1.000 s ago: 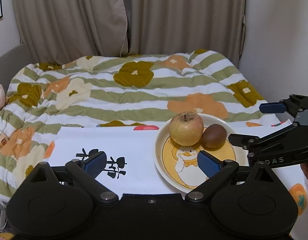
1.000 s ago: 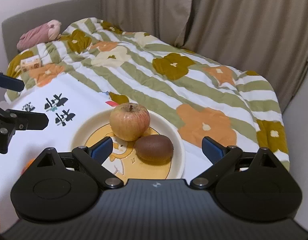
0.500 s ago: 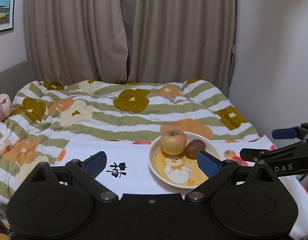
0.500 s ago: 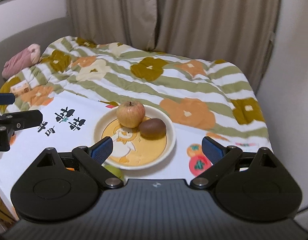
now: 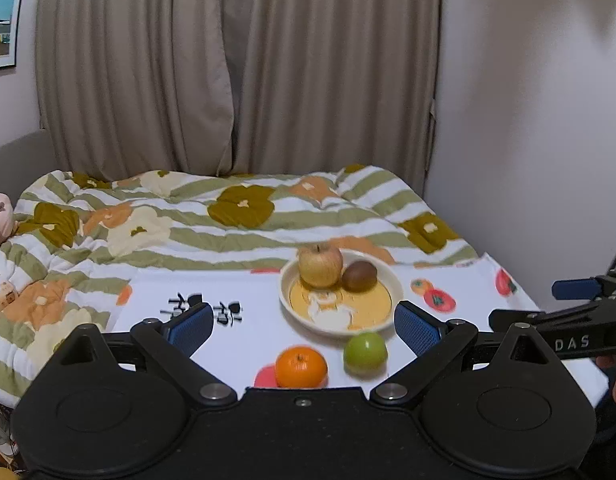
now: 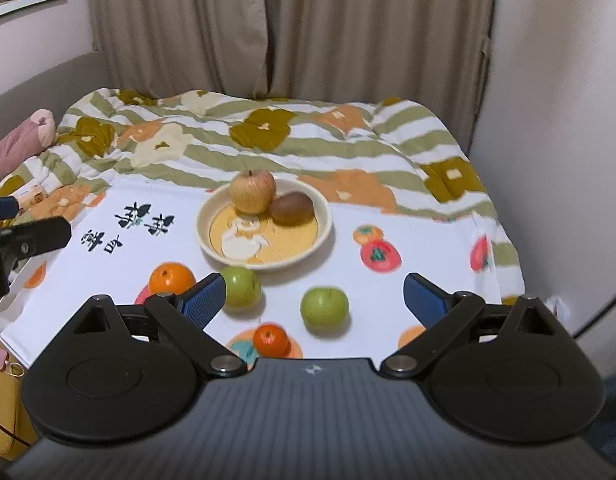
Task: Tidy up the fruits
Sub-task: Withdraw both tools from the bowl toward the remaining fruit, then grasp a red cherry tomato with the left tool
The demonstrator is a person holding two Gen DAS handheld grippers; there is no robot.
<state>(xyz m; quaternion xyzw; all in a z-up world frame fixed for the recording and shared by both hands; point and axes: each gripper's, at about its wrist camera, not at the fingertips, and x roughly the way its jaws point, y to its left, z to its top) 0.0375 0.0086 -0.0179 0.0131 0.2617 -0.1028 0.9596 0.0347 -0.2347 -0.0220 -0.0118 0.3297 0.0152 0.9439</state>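
Left gripper (image 5: 304, 326) and right gripper (image 6: 313, 300) are hovering over the desk (image 6: 419, 240), jaws spread wide, gripping nothing. Nearest the right gripper are lying a small orange (image 6: 271, 340), two green apples (image 6: 324, 309) (image 6: 240, 286) and a larger orange (image 6: 172, 279), all on the printed cloth. Beyond them a cream plate (image 6: 325, 224) is carrying a yellow-red apple (image 6: 252, 192) touching a kiwi (image 6: 292, 208). Behind, a flowered quilt (image 6: 308, 144) is covering the bed.
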